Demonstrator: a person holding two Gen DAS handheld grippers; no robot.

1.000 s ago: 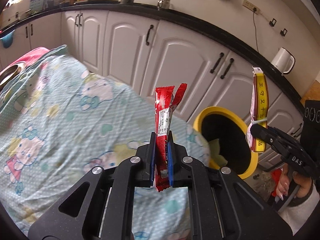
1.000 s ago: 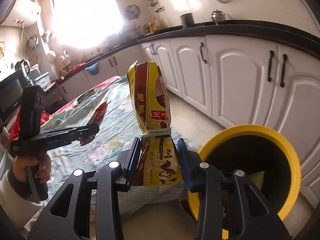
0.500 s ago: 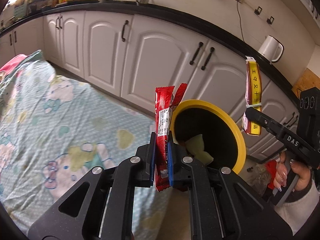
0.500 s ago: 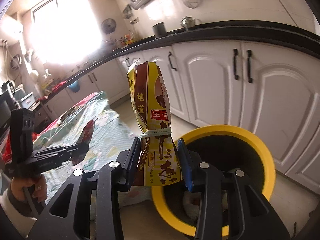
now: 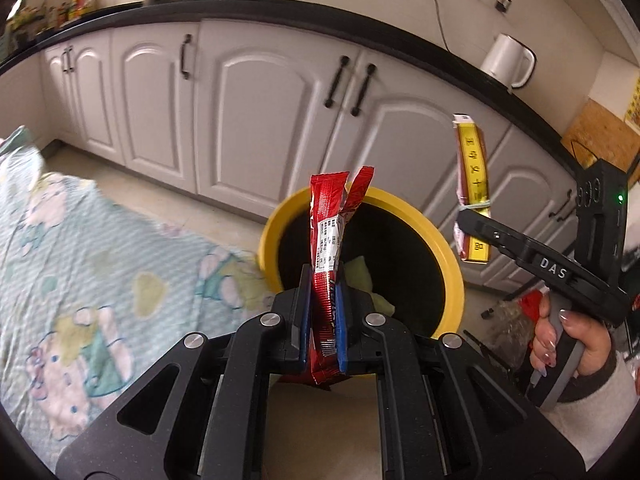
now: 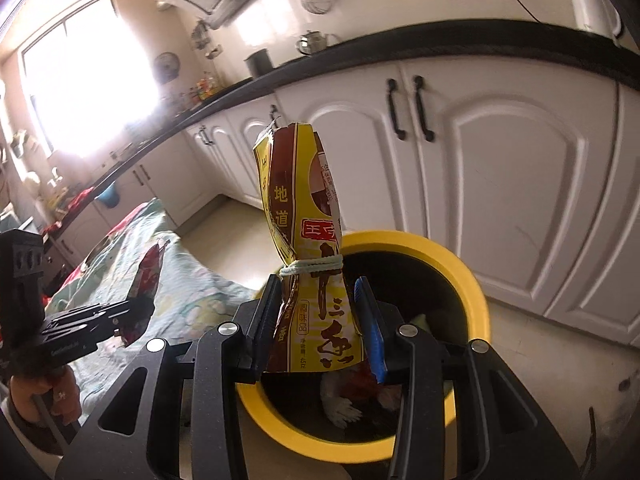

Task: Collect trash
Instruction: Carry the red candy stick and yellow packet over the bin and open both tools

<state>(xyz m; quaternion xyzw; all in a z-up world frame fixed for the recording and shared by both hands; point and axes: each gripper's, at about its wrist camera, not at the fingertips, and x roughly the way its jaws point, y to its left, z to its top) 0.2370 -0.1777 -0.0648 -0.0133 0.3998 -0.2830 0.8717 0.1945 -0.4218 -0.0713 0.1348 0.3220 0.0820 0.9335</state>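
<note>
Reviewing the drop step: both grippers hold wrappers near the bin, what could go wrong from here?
1. The red wrapper looks level with the bin near rim; released now, it may land outside.
2. The yellow packet is tall and tied; it may catch the rim.
3. The grippers are close together and could collide.

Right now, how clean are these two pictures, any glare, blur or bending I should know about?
Right wrist view: the window is blown out and washes the left side; cabinet doors slightly smeared; yellow packet stays sharp. Left wrist view: even light, no glare; the countertop bows from the fisheye, cabinets softly blurred, red wrapper crisp.
</note>
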